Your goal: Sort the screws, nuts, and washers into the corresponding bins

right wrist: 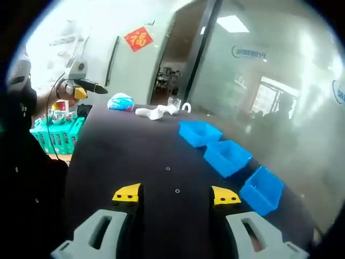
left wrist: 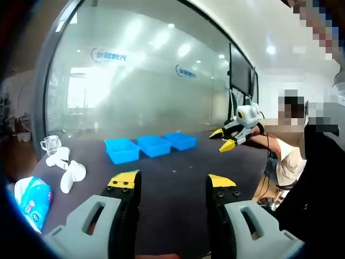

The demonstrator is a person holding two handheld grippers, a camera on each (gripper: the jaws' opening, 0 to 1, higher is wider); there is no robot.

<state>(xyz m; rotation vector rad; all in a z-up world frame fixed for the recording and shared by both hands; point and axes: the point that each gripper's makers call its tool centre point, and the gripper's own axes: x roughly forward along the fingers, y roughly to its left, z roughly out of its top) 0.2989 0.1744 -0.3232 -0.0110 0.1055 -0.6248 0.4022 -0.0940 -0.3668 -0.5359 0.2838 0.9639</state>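
both tongs (left wrist: 171, 186) (right wrist: 176, 195) hung open and empty short of the blue bins (right wrist: 228, 156), where tiny, slippery washers (right wrist: 177, 191) would need edge pinching.

Three blue bins (right wrist: 227, 156) stand in a row, open side up, near the dark table's (right wrist: 124, 162) far edge by the glass wall. Two small pieces of hardware (right wrist: 168, 168) lie apart on the table's middle, too small to tell their kind.
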